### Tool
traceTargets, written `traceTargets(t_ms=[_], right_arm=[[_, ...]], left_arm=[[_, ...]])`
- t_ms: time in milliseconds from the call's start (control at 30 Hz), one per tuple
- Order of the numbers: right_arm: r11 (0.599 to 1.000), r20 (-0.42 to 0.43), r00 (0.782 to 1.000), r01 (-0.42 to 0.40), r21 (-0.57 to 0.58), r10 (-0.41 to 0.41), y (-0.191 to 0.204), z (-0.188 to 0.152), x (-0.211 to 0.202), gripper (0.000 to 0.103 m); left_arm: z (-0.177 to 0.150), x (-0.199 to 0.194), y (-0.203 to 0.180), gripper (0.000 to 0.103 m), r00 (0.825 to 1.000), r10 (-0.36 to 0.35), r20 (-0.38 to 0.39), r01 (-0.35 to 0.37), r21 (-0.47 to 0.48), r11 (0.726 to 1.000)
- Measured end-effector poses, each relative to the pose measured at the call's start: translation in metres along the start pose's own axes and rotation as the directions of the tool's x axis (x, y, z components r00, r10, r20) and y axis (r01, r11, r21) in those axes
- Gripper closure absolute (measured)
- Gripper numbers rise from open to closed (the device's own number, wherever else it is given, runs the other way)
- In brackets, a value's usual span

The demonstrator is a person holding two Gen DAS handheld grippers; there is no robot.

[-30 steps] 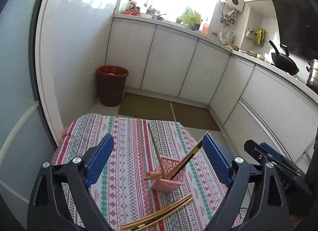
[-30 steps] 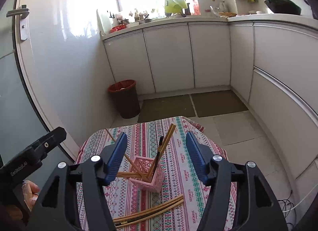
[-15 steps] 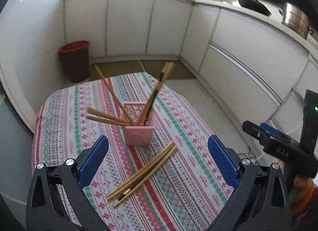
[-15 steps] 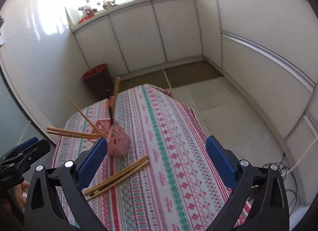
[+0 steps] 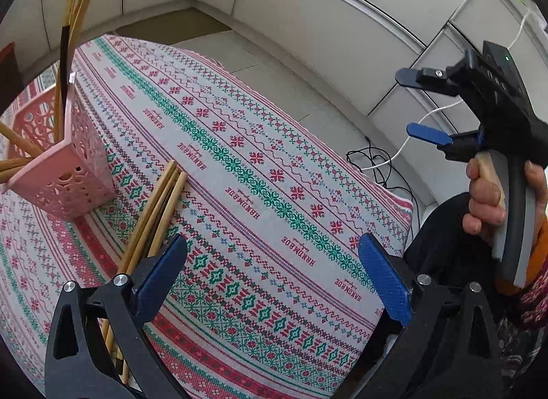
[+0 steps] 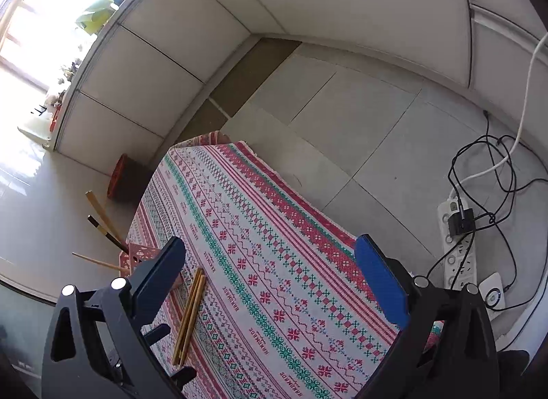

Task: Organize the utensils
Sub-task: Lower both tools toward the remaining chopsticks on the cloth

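Both grippers hung over the patterned tablecloth (image 5: 274, 172), fingers spread wide, holding nothing. Loose wooden chopsticks (image 5: 156, 214) lay by the left gripper's (image 5: 274, 275) left finger, beside the pink plastic lattice basket (image 5: 68, 172); the right gripper (image 6: 270, 275) had them past its left finger too.

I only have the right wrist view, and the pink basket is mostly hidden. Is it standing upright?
Observer: Yes. The pink basket stands upright on the tablecloth, with the standing chopsticks leaning out of it.
Operator: Do the loose ones touch it?
Observer: No. The loose chopsticks lie beside it, with bare cloth between.
Operator: And the left gripper?
Observer: The left gripper hangs over the cloth. Its jaws have just been opening, and nothing is between them.
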State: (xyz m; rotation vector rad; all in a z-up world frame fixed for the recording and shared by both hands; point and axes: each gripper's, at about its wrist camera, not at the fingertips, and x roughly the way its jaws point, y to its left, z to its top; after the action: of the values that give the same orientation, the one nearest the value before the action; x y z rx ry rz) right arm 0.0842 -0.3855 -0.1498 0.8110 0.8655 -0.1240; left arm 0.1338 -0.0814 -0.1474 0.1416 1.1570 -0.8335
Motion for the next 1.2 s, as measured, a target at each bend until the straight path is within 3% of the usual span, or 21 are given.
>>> traceTargets(t_ms=[167,300,433,667,800,867,967,1100,1200], right_arm=[[0.993,0.065,0.997,0.052,-0.109,-0.045,0.016,-0.004,-0.003,0.007],[0.984,0.065,0.996,0.073,-0.162,-0.063,0.023,-0.005,0.000,0.007],[0.989,0.040,0.997,0.073,-0.132,-0.068,0.017,-0.002,0.007,0.007],[0.998,-0.018,0.999,0.041,-0.048,-0.042,0.004,0.004,0.015,0.007],[0.998,-0.033,0.999,0.040,-0.040,-0.041,0.004,0.003,0.016,0.007],[0.999,-0.032,0.999,0.040,-0.035,-0.041,0.003,0.003,0.016,0.007],[0.999,-0.040,0.998,0.039,-0.023,-0.040,0.001,0.003,0.018,0.007],[0.999,-0.048,0.998,0.039,-0.001,-0.039,-0.003,0.005,0.019,0.007],[0.999,-0.054,0.998,0.043,0.008,-0.043,-0.006,0.005,0.020,0.007]], left_arm=[[0.015,0.022,0.013,0.007,0.998,0.027,-0.057,-0.028,-0.008,1.000],[0.019,0.042,0.019,0.007,0.994,0.036,-0.103,-0.036,0.001,0.999],[0.020,0.053,0.019,0.008,0.991,0.045,-0.123,-0.043,0.019,0.999],[0.028,0.050,0.018,0.009,0.994,0.070,-0.088,-0.066,0.049,0.997],[0.025,0.064,0.029,0.009,0.988,0.091,-0.129,-0.085,0.049,0.995],[0.026,0.063,0.034,0.009,0.990,0.059,-0.126,-0.055,0.034,0.998],[0.029,0.062,0.031,0.022,0.990,0.037,-0.136,-0.032,0.041,0.999],[0.030,0.079,0.011,0.047,0.971,0.169,-0.171,-0.143,0.155,0.978],[0.033,0.089,-0.001,0.048,0.952,0.248,-0.179,-0.207,0.220,0.953]])
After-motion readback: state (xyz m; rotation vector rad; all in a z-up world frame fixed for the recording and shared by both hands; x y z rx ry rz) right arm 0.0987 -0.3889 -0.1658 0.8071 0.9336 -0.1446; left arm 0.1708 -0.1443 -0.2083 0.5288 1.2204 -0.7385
